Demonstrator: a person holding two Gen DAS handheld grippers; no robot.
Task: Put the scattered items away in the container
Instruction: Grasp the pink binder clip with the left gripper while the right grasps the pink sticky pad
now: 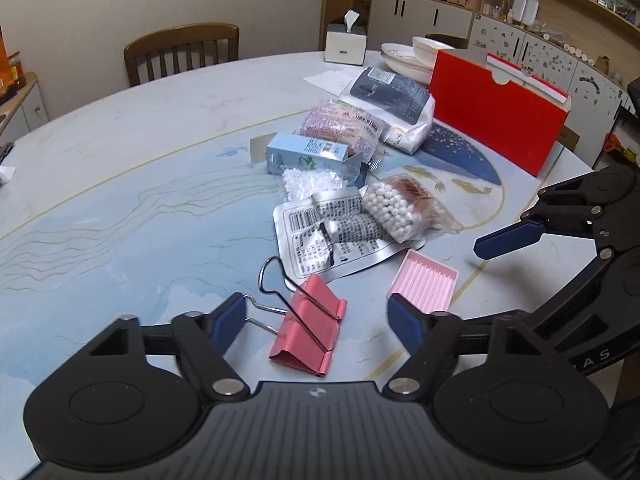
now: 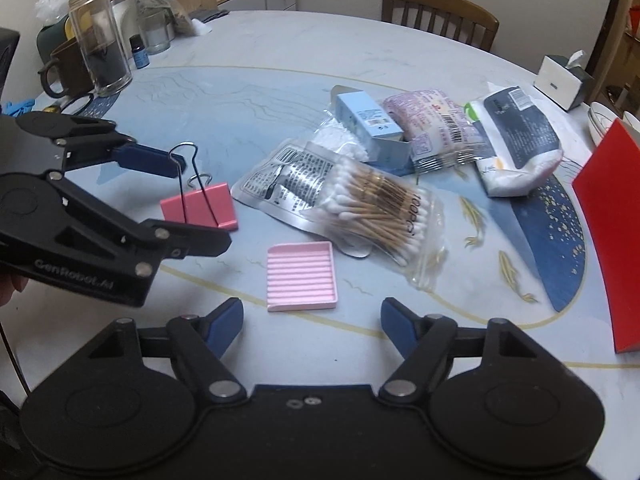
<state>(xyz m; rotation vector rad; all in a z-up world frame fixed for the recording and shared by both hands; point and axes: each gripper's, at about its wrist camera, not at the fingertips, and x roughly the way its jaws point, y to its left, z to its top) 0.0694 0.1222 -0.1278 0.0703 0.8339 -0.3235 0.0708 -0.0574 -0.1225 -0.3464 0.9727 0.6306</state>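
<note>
Nothing seems tidied yet. The red box (image 1: pixel 498 114) stands at the far right edge of the bench (image 1: pixel 120 184). The left tool (image 1: pixel 316 322) is spread around the pink clip (image 1: pixel 308 330), not pressing it; the right tool (image 2: pixel 312 320) is spread before the pink tray (image 2: pixel 302 276), holding nothing. The packets (image 2: pixel 372 200) lie mid-bench.

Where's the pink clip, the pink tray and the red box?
Pink clip (image 1: pixel 307 330), left wrist view, on its pink body.
Pink tray (image 2: pixel 302 276), right wrist view, on its ridged floor.
Red box (image 1: pixel 496 116), left wrist view, on its front wall.
</note>
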